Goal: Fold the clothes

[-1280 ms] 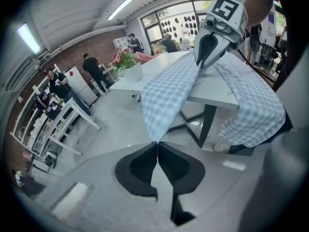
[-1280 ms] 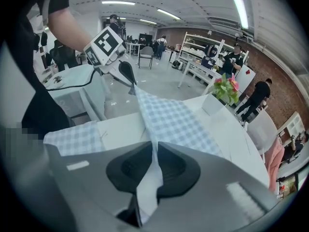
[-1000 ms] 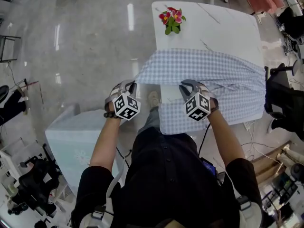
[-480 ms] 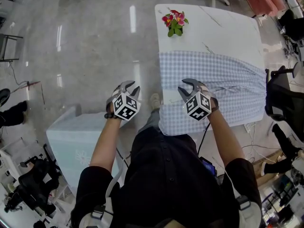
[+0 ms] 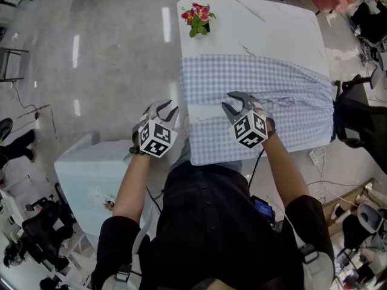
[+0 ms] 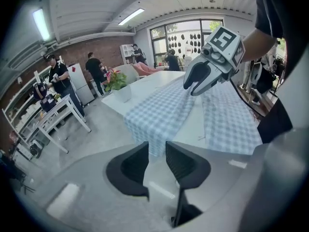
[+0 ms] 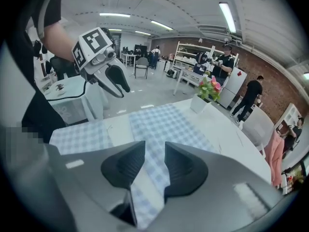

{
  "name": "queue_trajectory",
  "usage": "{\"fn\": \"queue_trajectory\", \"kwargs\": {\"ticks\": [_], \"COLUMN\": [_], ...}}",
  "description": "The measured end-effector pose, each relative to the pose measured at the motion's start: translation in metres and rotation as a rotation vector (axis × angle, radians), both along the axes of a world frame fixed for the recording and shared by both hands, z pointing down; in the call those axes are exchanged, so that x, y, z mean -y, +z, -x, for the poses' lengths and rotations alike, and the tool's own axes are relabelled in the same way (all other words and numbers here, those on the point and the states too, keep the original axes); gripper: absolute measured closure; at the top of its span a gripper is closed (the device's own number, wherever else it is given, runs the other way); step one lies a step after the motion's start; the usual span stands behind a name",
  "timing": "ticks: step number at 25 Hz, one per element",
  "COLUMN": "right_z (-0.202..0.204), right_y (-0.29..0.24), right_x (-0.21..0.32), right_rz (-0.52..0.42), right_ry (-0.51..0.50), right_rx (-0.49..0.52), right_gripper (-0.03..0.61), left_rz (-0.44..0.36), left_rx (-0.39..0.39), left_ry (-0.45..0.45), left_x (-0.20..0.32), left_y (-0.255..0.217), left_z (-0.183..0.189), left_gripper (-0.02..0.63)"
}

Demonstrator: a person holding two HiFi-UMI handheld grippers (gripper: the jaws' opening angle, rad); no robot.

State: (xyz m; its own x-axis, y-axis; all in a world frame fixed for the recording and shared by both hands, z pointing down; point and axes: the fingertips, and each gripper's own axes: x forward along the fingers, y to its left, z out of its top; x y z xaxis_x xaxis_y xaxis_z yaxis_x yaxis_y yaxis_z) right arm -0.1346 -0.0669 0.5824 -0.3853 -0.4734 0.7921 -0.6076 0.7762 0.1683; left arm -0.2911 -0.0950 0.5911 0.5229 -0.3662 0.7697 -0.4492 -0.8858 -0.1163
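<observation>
A blue-and-white checked shirt (image 5: 260,83) lies spread across the near half of the white table (image 5: 266,29). Its left edge is folded in along the table's side. My left gripper (image 5: 168,109) hovers beside the table's left edge, off the cloth. Its jaws have just been opening and stand open with nothing between them (image 6: 157,148). My right gripper (image 5: 233,101) hangs over the shirt's near left part. Its jaws have also just been opening and are open (image 7: 154,149), and the checked cloth (image 7: 159,122) shows below the gap, not gripped.
A pot of pink flowers (image 5: 196,18) stands at the table's far left corner. A black chair (image 5: 357,113) sits off the right side, and a pale box (image 5: 91,174) is on the floor at the left. Several people stand in the background (image 6: 96,71).
The shirt part that hung out past the table's left edge at my left gripper now lies on the table. Both grippers have let go, opened and lifted away from the cloth.
</observation>
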Motion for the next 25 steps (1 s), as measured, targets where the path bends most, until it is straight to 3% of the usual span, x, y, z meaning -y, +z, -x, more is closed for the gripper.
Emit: {"fn": "queue_trajectory", "kwargs": {"ticks": [6,11,16,20,25], "right_z": [-0.100,-0.208,-0.294,-0.345,-0.389], "right_y": [-0.012,-0.021,-0.036,-0.044,-0.044], "right_x": [-0.052,-0.110,-0.144,-0.155,-0.138], "right_rz": [-0.033,-0.013,-0.018,-0.024,-0.034], "right_ry": [0.021,0.073,0.159,0.233,0.299], "right_rx": [-0.019,-0.056,-0.080,-0.095,-0.131], "right_gripper": [0.448,0.448,0.449,0.449,0.451], "left_rz": [-0.066,-0.058,-0.041,-0.028,-0.030], "left_rx": [-0.027,-0.044,-0.063,-0.045,-0.028], "left_ry": [-0.036,-0.033,-0.009,0.036,0.047], "left_x": [-0.043,-0.089,-0.105,-0.103,-0.071], "left_y": [-0.024,-0.036,-0.044,-0.049,-0.051], "left_z": [-0.076,-0.154,-0.223,-0.256,-0.263], "left_gripper": [0.495,0.495,0.497,0.497,0.497]}}
